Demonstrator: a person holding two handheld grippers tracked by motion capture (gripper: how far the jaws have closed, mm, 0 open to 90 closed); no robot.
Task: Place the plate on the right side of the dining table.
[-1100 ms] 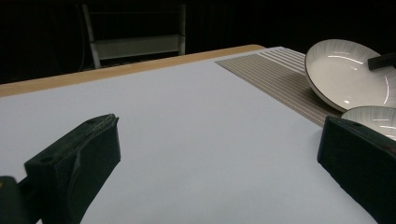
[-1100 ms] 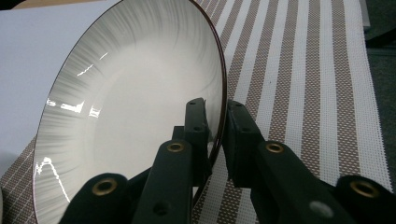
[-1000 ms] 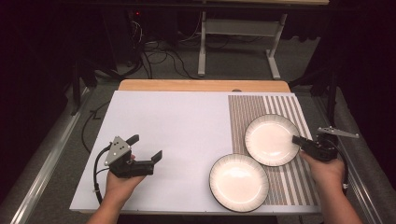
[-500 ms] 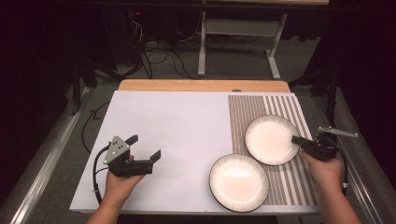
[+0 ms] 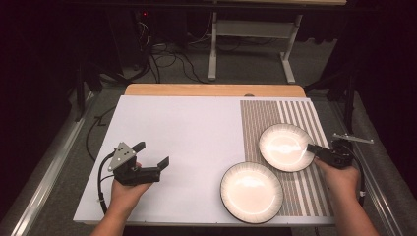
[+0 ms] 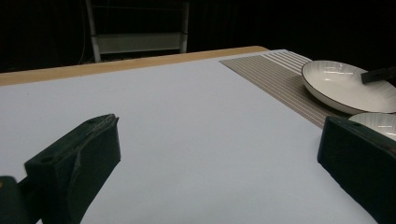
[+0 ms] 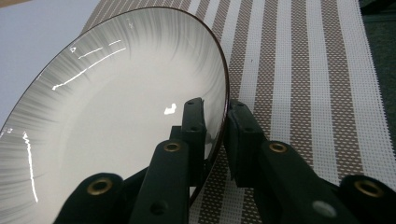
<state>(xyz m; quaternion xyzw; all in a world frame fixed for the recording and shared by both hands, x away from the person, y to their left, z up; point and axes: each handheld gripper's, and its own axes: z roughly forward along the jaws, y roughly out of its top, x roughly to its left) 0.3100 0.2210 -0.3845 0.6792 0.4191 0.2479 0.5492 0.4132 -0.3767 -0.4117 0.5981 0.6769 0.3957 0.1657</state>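
Two white plates with dark rims lie on a brown striped mat (image 5: 295, 115) at the table's right. The far plate (image 5: 285, 146) (image 7: 116, 107) has its right rim between the jaws of my right gripper (image 5: 314, 149) (image 7: 215, 114), which is shut on it, one jaw inside the plate and one outside. The near plate (image 5: 252, 191) rests at the mat's left edge, close to the table's front. My left gripper (image 5: 151, 155) (image 6: 219, 154) hovers open over the white tabletop at the left, holding nothing. The far plate (image 6: 343, 84) also appears at the right of the left gripper view.
The white table surface (image 5: 187, 132) stretches wide between the two grippers, with a wooden strip (image 5: 211, 90) along its far edge. Beyond the table stand a metal frame (image 5: 246, 44) and loose cables (image 5: 162, 59) on the floor.
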